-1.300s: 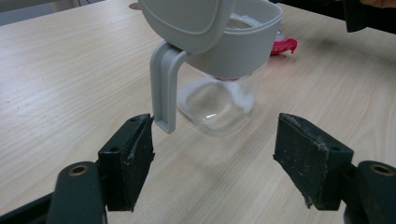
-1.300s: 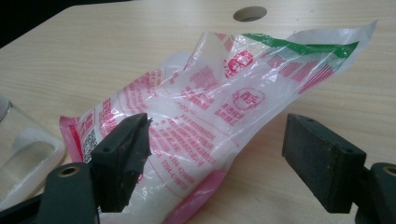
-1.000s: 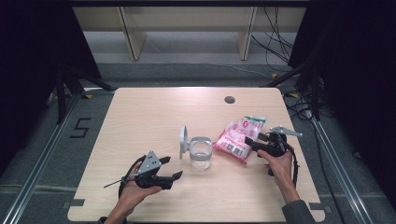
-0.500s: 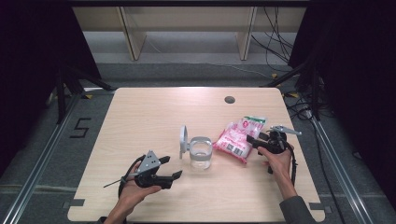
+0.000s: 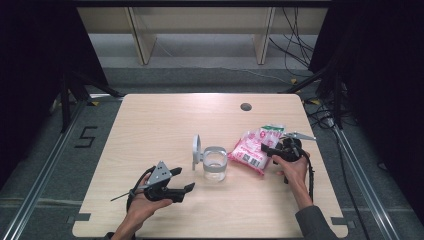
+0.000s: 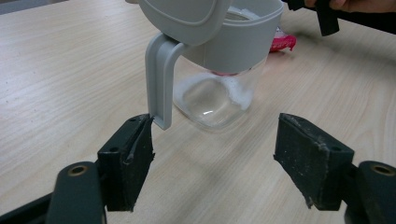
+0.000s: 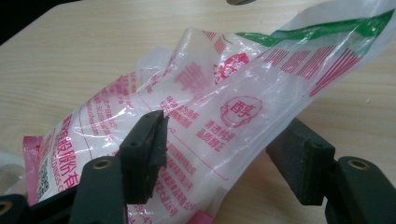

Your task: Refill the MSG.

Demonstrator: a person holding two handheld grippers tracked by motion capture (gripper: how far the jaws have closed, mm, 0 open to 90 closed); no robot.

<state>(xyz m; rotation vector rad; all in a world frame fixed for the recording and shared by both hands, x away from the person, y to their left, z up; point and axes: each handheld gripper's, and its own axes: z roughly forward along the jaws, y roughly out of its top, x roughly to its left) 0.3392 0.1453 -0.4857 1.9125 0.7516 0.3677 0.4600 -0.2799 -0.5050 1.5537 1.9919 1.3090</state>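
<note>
Right hand-held gripper (image 5: 267, 149) at the desk's (image 5: 165, 125) 4 o'clock, jaws have just been closing around the pink-and-white plastic bag (image 5: 255, 148); bag edge sits between them, pads not clearly pressing yet. Bag lies just at 3 o'clock of the clear jar (image 5: 215, 164) with its grey flip lid (image 5: 196, 149) up, near desk centre. Left hand-held gripper (image 5: 184, 184) at 7 o'clock, jaws apart, empty, pointing at the jar.

**Two Items, Two Tongs on One Desk**

One light wooden desk (image 5: 165, 125) carries one clear plastic jar with a grey flip lid and handle (image 5: 214, 164) and one pink-and-white printed plastic bag (image 5: 252, 150). Two black hand-held tongs (image 5: 182, 187) (image 5: 265, 148) are present, one per hand.
</note>
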